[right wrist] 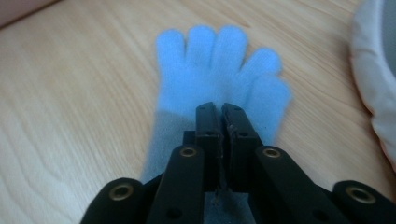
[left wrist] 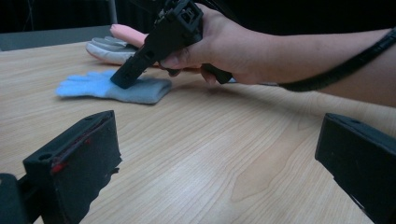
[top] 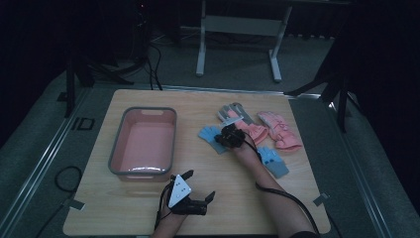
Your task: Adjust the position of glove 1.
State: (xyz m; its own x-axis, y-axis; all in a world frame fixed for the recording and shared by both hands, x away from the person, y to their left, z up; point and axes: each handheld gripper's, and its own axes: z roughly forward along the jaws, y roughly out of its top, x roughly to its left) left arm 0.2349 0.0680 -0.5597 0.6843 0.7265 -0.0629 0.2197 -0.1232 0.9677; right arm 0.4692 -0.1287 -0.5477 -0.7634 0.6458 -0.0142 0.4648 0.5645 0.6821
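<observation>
A light blue glove [top: 210, 134] with a grey cuff lies flat on the wooden table [top: 247, 198], right of the pink tub. My right gripper [top: 229, 137] is down on it with its jaws pressed together. In the right gripper view the gripper [right wrist: 220, 110] is shut at the glove's [right wrist: 215, 70] palm, where blue meets grey, pinching the fabric. The left gripper view has that right gripper's tip [left wrist: 122, 82] pressed into the glove [left wrist: 112, 87]. My left gripper [top: 199, 186] rests near the table's front edge, open, with bare wood between its jaws [left wrist: 219, 154].
A pink tub with a grey rim [top: 117, 148] stands at the left, nothing in it. A grey glove [top: 233, 114], two pink gloves [top: 280, 130] and a second blue glove [top: 275, 161] lie around my right hand. A desk frame stands beyond the table.
</observation>
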